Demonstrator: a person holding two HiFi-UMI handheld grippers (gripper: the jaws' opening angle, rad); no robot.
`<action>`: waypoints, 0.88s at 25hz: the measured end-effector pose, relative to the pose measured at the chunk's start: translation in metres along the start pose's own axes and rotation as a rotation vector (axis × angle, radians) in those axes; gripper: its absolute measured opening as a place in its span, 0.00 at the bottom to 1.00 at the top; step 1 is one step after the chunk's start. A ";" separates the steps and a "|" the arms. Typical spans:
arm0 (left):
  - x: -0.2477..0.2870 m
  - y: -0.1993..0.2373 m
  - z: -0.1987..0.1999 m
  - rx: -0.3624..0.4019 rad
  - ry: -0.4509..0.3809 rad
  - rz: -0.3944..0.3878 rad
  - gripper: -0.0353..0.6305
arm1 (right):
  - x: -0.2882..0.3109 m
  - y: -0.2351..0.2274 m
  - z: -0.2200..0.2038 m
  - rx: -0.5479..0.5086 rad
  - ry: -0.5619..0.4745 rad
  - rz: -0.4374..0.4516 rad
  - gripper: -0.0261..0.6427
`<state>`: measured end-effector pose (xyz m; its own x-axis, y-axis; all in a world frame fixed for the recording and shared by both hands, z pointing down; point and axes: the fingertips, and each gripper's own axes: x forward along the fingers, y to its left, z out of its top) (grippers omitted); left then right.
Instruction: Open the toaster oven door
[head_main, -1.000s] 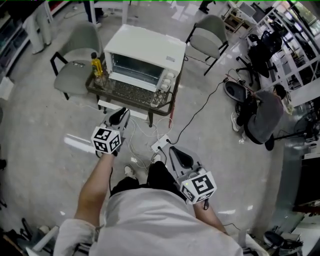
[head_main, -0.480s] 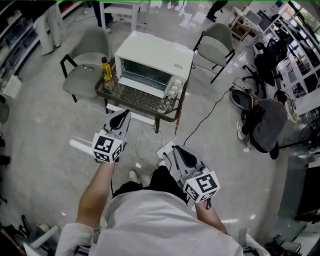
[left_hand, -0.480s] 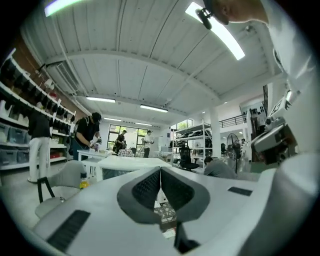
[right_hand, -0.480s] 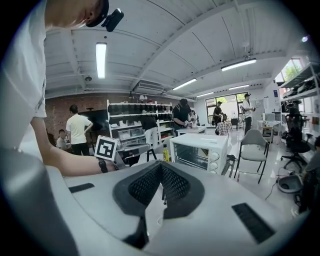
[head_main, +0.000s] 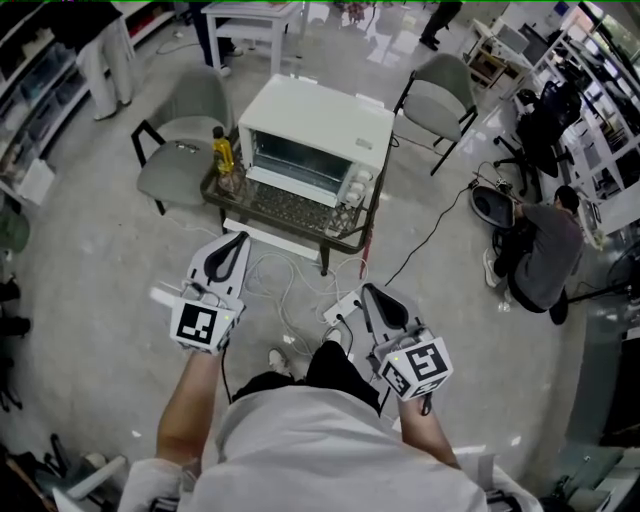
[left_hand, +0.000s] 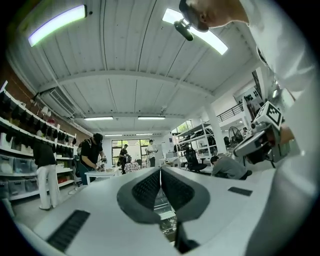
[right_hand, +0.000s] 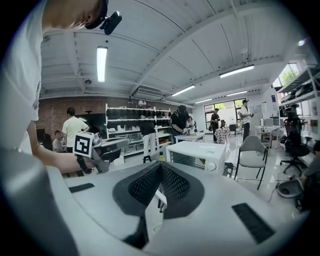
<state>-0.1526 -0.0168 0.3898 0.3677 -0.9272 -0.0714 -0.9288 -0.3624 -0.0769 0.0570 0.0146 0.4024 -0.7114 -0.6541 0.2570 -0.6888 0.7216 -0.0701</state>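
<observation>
Head view: white toaster oven (head_main: 318, 130) on a low table (head_main: 345, 240), front facing the person, well ahead of both grippers. Cannot tell whether its door is open. Yellow bottle (head_main: 222, 150) at its left corner. A grey chair (head_main: 185, 165) left of the table.

Left gripper (head_main: 237, 240) held above the floor, short of the table, touching nothing. Left gripper view: jaws clenched tight, pads meeting, nothing between them.

Right gripper (head_main: 368, 290) lower and nearer the body, over a power strip (head_main: 345, 308). Right gripper view: jaws closed together, empty; oven beyond the tips.
</observation>
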 end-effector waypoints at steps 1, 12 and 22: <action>-0.005 0.000 0.005 0.012 -0.008 0.009 0.09 | 0.000 -0.002 0.001 0.001 -0.003 -0.005 0.07; -0.060 0.019 0.004 0.070 0.011 0.186 0.09 | -0.005 -0.022 -0.003 0.018 0.016 -0.057 0.07; -0.105 0.017 0.020 0.110 0.008 0.253 0.09 | -0.001 -0.019 -0.008 0.022 0.007 -0.035 0.07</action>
<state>-0.2059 0.0761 0.3756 0.1235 -0.9878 -0.0945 -0.9804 -0.1068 -0.1654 0.0715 0.0035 0.4116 -0.6856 -0.6775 0.2664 -0.7165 0.6927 -0.0821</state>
